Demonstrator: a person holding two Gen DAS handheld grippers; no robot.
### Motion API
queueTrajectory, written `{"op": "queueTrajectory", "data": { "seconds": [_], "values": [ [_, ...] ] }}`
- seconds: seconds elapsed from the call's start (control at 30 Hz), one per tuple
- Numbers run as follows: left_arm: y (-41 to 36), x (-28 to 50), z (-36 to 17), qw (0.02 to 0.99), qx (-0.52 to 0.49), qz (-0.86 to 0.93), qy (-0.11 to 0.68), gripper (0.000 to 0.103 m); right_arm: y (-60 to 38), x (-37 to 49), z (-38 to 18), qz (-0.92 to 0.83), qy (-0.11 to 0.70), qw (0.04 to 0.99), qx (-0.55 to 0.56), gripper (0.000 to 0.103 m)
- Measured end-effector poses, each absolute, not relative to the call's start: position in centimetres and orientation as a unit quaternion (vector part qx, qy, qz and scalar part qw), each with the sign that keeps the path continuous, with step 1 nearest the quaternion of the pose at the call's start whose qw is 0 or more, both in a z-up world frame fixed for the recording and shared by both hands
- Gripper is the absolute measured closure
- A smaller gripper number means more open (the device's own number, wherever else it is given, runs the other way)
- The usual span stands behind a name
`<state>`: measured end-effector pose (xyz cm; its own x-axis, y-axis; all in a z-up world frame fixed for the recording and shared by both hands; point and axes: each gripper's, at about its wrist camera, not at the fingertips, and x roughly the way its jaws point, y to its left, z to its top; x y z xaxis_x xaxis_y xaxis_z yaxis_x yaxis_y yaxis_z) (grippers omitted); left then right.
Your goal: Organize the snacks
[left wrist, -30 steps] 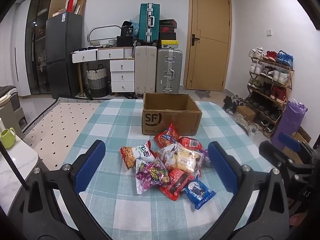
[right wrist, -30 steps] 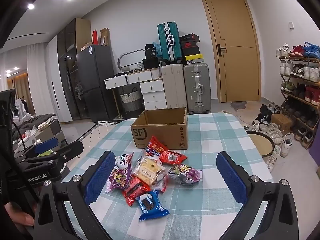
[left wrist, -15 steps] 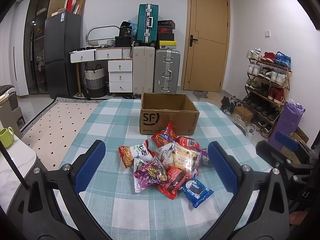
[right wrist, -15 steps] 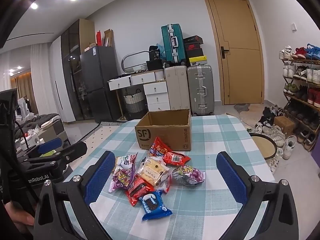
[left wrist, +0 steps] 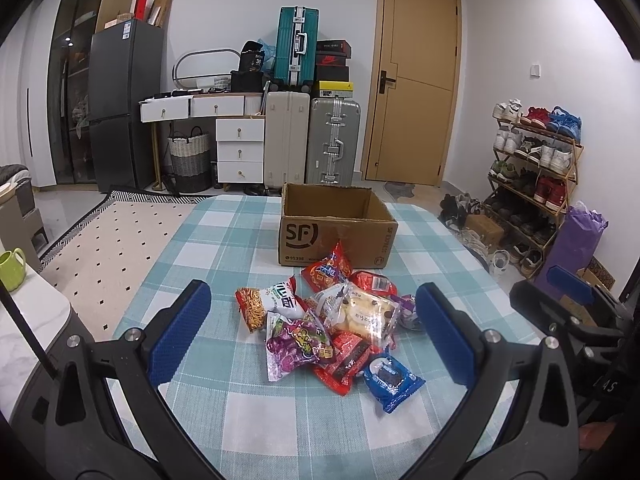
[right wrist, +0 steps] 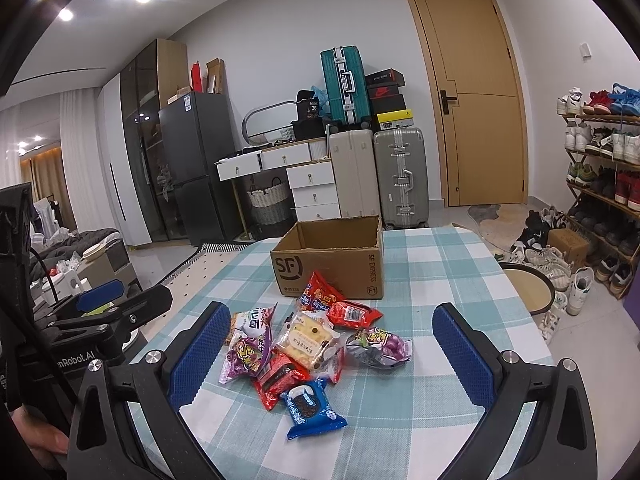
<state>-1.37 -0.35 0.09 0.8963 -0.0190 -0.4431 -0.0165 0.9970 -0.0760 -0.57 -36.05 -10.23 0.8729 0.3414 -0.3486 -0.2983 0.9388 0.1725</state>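
Since a second ago both views have lifted slightly, so the snack pile [left wrist: 332,326] sits a little lower in frame; the packets themselves lie unmoved. The left gripper [left wrist: 312,328] and right gripper [right wrist: 332,354] hover with fingers wide apart, empty, the pile ahead between their tips. Beyond it stands the open cardboard box [left wrist: 336,226], touching the rearmost red packet [left wrist: 326,270]. Bare checked table [left wrist: 224,248] lies left, right and near the grippers.

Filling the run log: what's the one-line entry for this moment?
left gripper: open | right gripper: open | snacks: piled on table | box: open, behind pile
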Motion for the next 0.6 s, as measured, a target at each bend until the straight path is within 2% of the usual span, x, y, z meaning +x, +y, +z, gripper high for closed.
{"op": "queueTrajectory", "data": {
  "seconds": [0.6],
  "values": [
    [0.11, -1.77, -0.77, 0.971, -0.047, -0.002, 0.235, 0.001, -35.75, -0.58, -10.32, 0.167, 0.194, 0.965, 0.059, 0.000]
  ]
}}
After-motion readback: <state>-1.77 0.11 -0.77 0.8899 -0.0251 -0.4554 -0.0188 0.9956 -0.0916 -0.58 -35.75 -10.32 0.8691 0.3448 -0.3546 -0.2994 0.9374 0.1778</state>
